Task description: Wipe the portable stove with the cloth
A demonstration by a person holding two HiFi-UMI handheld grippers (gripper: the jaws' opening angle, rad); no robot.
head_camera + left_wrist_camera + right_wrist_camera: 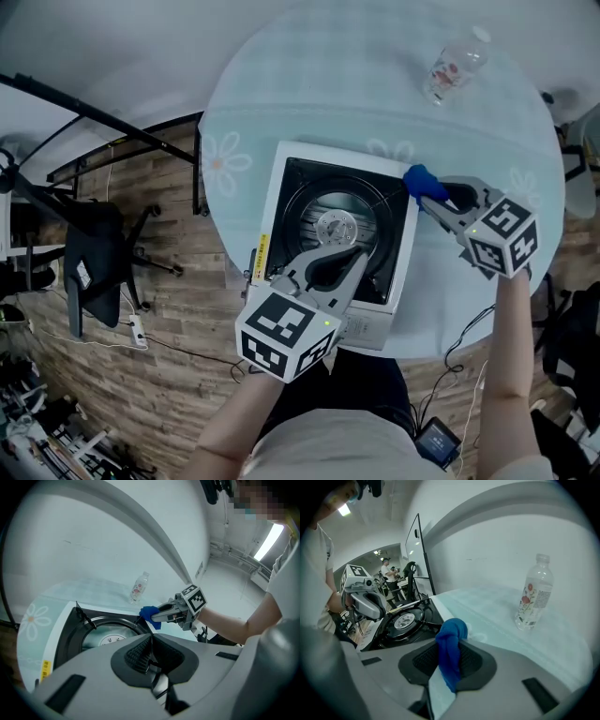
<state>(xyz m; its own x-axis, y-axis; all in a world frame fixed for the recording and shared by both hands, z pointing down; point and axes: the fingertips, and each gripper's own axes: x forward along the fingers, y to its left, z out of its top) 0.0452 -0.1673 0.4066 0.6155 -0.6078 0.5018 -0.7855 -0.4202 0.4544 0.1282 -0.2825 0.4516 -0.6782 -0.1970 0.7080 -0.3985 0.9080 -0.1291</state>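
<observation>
**Right gripper** [449, 654]: I am clamping its jaws on the cloth [451, 637], a blue wad that is bulging out past the tips. In the head view this gripper's long axis is running from 4 o'clock toward 10 o'clock. The cloth is sitting at the 2 o'clock corner of the portable stove [281, 183], right at the edge of the black top. I cannot tell whether it is touching the surface. From the cloth, the burner [333, 226] is lying at about 8 o'clock. As I judge it, the wiping stroke is therefore calling for a pull down and leftward across the black top.

**Left gripper** [339, 255]: I am holding its jaws closed together on nothing. It is hovering over the stove's 6 o'clock side and pointing toward 1 o'clock. It is nearer the burner than the right gripper but is carrying no cloth.

**Surroundings:** the stove is resting near the 6 o'clock edge of the round table [328, 84]. A clear bottle [456, 64] is standing upright, well apart from the stove, at 1 o'clock.
</observation>
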